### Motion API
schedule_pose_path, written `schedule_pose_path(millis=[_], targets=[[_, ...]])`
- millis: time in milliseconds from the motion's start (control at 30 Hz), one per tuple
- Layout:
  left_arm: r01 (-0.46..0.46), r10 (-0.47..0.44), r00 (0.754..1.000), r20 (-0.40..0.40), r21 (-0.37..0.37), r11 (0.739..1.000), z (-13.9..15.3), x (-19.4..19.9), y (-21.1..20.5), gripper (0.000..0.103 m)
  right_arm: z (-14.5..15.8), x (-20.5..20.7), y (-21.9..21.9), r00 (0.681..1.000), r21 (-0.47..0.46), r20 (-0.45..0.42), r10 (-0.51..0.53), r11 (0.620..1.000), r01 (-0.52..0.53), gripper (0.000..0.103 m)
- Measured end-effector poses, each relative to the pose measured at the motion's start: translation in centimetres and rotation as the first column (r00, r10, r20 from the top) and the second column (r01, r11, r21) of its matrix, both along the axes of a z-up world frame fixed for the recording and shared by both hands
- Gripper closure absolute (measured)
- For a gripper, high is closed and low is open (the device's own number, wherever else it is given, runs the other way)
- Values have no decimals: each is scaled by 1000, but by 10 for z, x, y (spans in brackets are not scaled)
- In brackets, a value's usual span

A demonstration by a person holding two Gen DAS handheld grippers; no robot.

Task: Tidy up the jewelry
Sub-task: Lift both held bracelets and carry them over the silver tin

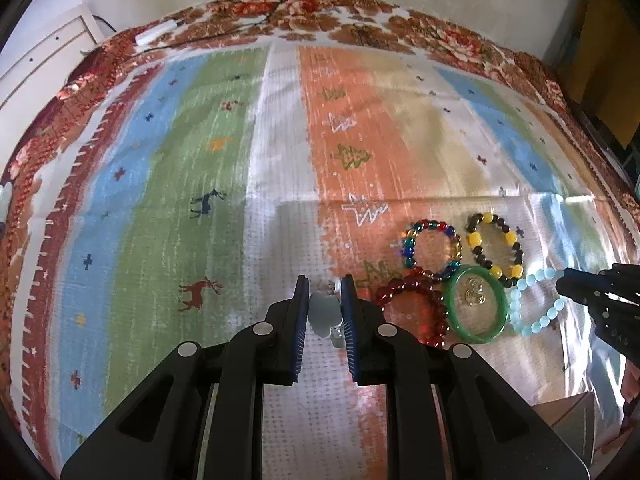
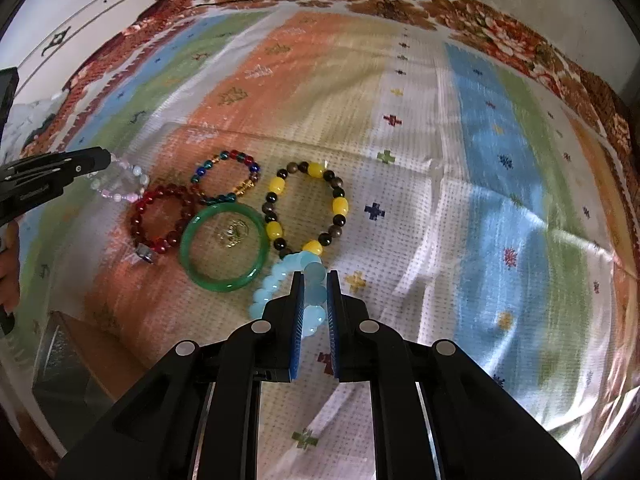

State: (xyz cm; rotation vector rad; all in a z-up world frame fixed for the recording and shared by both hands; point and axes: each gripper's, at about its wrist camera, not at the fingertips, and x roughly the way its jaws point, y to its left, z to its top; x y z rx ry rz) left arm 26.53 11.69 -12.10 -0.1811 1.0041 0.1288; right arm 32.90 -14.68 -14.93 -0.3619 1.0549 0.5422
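Several bracelets lie on the striped cloth: a multicolour bead one (image 1: 432, 249) (image 2: 226, 178), a yellow-and-dark bead one (image 1: 496, 248) (image 2: 306, 209), a red bead one (image 1: 414, 306) (image 2: 162, 220), and a green bangle (image 1: 477, 303) (image 2: 224, 247) ringing a small gold charm (image 2: 232, 233). My left gripper (image 1: 325, 308) is shut on a pale clear-and-pink bead bracelet (image 1: 323, 310) (image 2: 120, 182), left of the red one. My right gripper (image 2: 314, 300) is shut on a light blue bead bracelet (image 2: 288, 280) (image 1: 536, 304), just right of the bangle.
The striped cloth (image 1: 200, 160) covers a table with a floral border cloth (image 1: 320, 12). A white cabinet (image 2: 92, 12) stands at the back left. A cardboard box corner (image 2: 72, 360) lies near the front edge, left of my right gripper.
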Motion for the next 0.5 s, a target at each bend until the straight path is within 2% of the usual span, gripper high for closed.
schedule_pose_path(millis=[500], targets=[[9,-6,994,113,-25,1000,38,-25,-20,87,41,-23,4,996,32,91,19,999,-22,91]])
